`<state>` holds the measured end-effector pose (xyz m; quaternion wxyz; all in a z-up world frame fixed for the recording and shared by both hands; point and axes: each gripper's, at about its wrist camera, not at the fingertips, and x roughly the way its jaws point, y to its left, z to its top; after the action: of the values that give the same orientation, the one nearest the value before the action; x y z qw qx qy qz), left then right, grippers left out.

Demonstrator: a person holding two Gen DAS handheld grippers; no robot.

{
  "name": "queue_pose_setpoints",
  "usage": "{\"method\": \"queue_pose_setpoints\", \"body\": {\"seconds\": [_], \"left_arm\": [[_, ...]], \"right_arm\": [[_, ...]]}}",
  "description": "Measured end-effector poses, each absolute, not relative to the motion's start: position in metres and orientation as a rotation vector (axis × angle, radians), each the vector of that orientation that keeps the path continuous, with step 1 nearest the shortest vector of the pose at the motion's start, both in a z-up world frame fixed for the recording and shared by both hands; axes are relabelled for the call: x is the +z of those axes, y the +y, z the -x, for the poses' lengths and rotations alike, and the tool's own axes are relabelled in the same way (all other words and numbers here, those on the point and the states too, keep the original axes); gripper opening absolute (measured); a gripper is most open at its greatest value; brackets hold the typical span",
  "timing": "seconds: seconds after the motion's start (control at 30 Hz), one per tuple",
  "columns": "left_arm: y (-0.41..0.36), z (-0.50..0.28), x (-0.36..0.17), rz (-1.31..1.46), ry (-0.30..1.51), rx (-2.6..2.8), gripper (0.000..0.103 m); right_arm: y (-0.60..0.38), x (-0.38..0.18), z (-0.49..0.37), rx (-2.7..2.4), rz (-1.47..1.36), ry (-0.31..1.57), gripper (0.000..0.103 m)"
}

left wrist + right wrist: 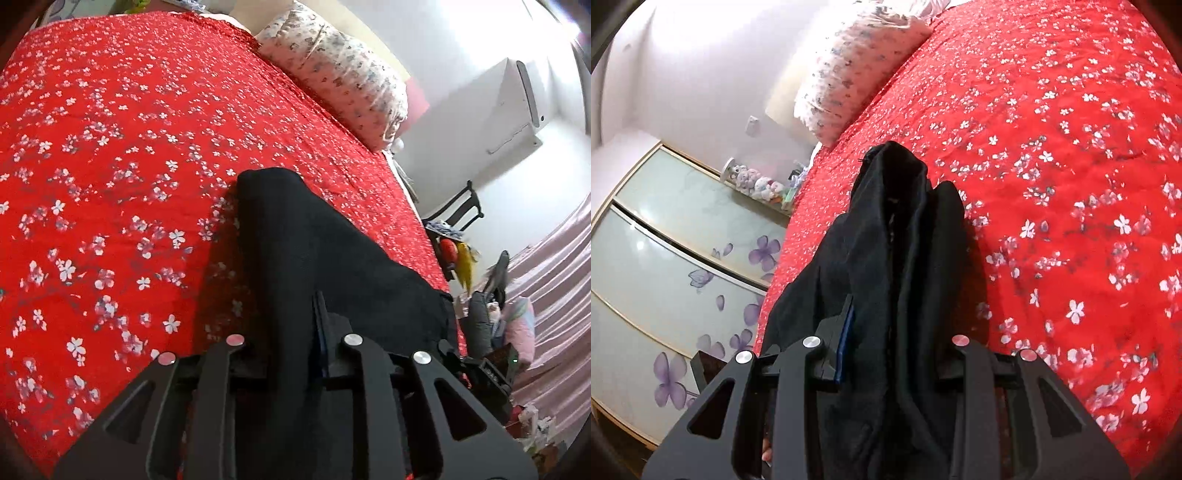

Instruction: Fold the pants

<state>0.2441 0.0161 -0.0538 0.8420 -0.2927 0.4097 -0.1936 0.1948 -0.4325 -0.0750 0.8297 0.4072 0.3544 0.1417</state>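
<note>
Right now both your hand-held grippers grip the black pants (pixel 332 251) w/ the cloth bunched between the fingers. Your left hand-held gripper (pixel 295 332) pinches a thin fold; its blue-edged pad sits against the fabric. Your right hand-held gripper (pixel 890 332) clamps a thicker bundle, jaws further apart. Pants hang fwd from both, far end lying on the bed's red floral bedspread (pixel 110 147). Patterned pillow (pixel 332 70) sits at the head.

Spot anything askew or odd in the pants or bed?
Nothing damaged or spilled. The black pants are bunched in thick uneven layers between both hand-held grippers, not flat on the red floral bedspread.
</note>
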Motion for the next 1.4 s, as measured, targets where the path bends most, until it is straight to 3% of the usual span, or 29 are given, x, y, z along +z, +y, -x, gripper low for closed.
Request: {"method": "queue_pose_setpoints", "body": {"seconds": [0.07, 0.17, 0.33, 0.4, 0.43, 0.47, 0.5, 0.53, 0.7, 0.8, 0.97, 1.1, 1.23, 1.4], "left_arm": [[0.018, -0.241, -0.052, 0.617, 0.865, -0.384, 0.033], [0.036, -0.231, -0.045, 0.667, 0.821, -0.284, 0.049], [0.058, -0.207, -0.011, 0.632, 0.688, -0.183, 0.054], [0.046, -0.198, 0.006, 0.576, 0.653, -0.264, 0.073], [0.037, -0.195, 0.011, 0.557, 0.652, -0.327, 0.076], [0.027, -0.193, 0.013, 0.542, 0.657, -0.382, 0.08], [0.014, -0.192, 0.014, 0.521, 0.678, -0.435, 0.08], [0.003, -0.193, 0.013, 0.501, 0.703, -0.467, 0.08], [-0.024, -0.213, -0.025, 0.481, 0.902, -0.472, 0.082], [-0.019, -0.223, -0.052, 0.548, 0.981, -0.466, 0.072], [-0.009, -0.222, -0.052, 0.629, 0.949, -0.465, 0.073], [0.003, -0.226, -0.028, 0.68, 0.807, -0.452, 0.087], [-0.003, -0.256, -0.031, 0.727, 0.841, -0.5, 0.087], [-0.027, -0.292, -0.039, 0.655, 0.89, -0.464, 0.088]], "right_arm": [[-0.432, -0.075, -0.194, 0.277, -0.846, 0.775, 0.039], [-0.431, -0.065, -0.189, 0.185, -0.753, 0.792, 0.06], [-0.433, -0.016, -0.161, 0.044, -0.615, 0.62, 0.061], [-0.423, 0.003, -0.154, 0.139, -0.579, 0.569, 0.061], [-0.417, 0.007, -0.153, 0.202, -0.586, 0.576, 0.062], [-0.412, 0.008, -0.153, 0.257, -0.6, 0.593, 0.07], [-0.406, 0.007, -0.154, 0.304, -0.621, 0.614, 0.08], [-0.401, 0.001, -0.157, 0.35, -0.661, 0.653, 0.083], [-0.404, -0.04, -0.176, 0.363, -0.796, 0.801, 0.083], [-0.419, -0.054, -0.176, 0.359, -0.862, 0.775, 0.082], [-0.419, -0.041, -0.17, 0.369, -0.856, 0.763, 0.083], [-0.426, -0.015, -0.18, 0.39, -0.848, 0.624, 0.092], [-0.428, -0.032, -0.212, 0.433, -0.955, 0.679, 0.092], [-0.429, -0.05, -0.232, 0.316, -0.892, 0.756, 0.091]]}}
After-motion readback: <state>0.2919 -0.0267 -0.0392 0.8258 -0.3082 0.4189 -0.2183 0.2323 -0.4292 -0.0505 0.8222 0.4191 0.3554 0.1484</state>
